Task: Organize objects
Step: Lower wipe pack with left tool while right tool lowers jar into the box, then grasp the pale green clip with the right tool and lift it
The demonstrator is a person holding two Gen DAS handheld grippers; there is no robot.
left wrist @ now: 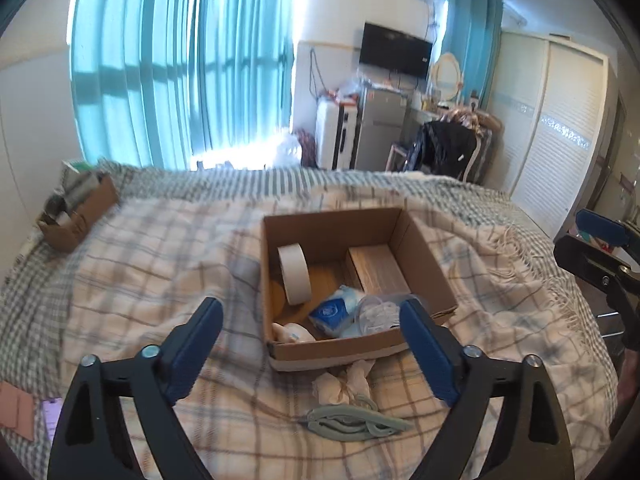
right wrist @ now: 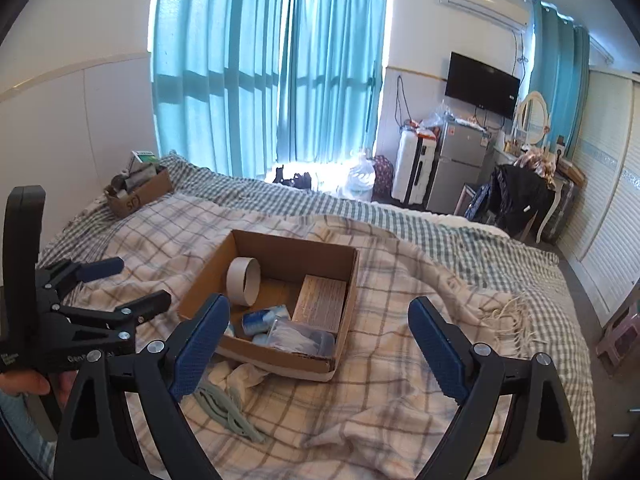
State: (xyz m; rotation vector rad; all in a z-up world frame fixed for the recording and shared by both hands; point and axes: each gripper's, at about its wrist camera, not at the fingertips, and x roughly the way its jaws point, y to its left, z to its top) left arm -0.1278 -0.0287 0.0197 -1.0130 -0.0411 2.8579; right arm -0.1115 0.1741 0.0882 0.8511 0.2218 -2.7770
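Nearest, between and just below the spread fingers of the left gripper (left wrist: pixel 310 320), a pale green hanger (left wrist: pixel 352 426) lies flat on the plaid blanket (left wrist: pixel 160 248), with a crumpled white cloth (left wrist: pixel 344 376) just beyond it. Both grippers are wide apart and hold nothing. The right gripper (right wrist: pixel 320 316) hangs over the same blanket, the hanger beside its left finger. Just past the fingertips of both sits an open cardboard box (left wrist: pixel 424 240), touching the cloth at its near wall. Inside it, a roll of white tape (left wrist: pixel 295 274) stands on edge toward the left, a tan flat carton (left wrist: pixel 378 276) lies toward the right, and a blue tissue pack (left wrist: pixel 332 312) and a clear plastic container (left wrist: pixel 378 312) lie at the near side. Farther off, beyond the left finger, a second smaller cardboard box (left wrist: pixel 86 210) holds items too small to tell. Teal curtains (left wrist: pixel 160 60) hang behind the bed.
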